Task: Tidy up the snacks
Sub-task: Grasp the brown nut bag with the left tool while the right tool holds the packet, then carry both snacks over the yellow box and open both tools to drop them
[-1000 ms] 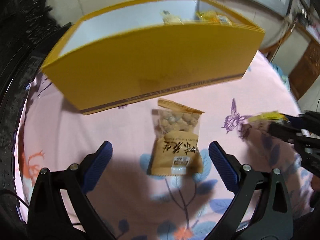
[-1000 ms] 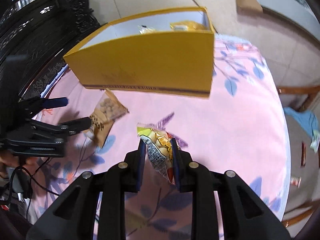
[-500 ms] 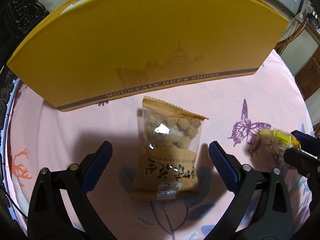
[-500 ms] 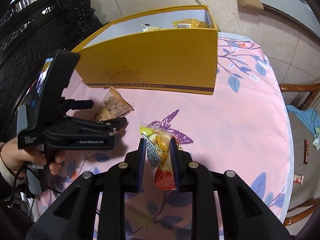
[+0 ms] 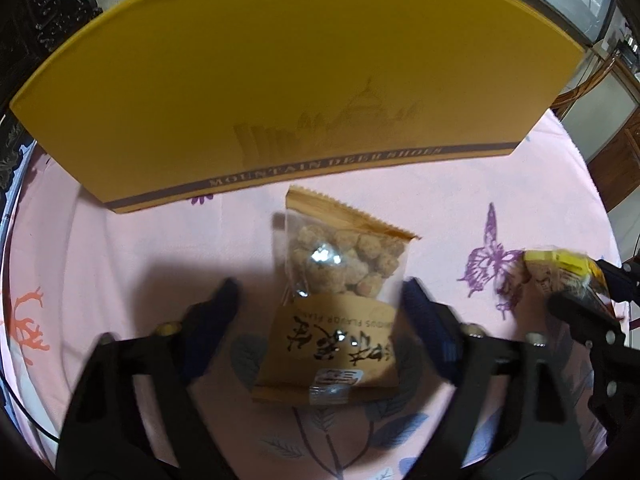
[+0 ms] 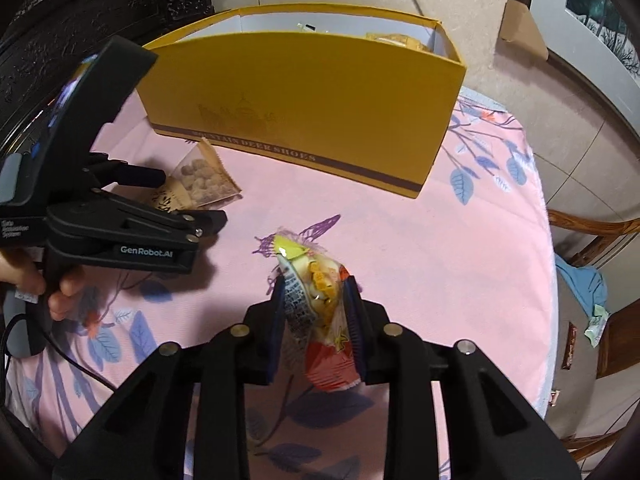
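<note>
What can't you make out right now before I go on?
- Box contents: near wall hides nearly all in right view, all in left view.
- Left gripper fingers: motion-blurred in left view; contact with the brown packet unclear.
- Yellow packet lower part: hidden by right gripper.

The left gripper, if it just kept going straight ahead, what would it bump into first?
Probably the brown snack packet lying between the open jaws of the left gripper. Beyond it stands the yellow shoe box, though depth is hard to judge.
</note>
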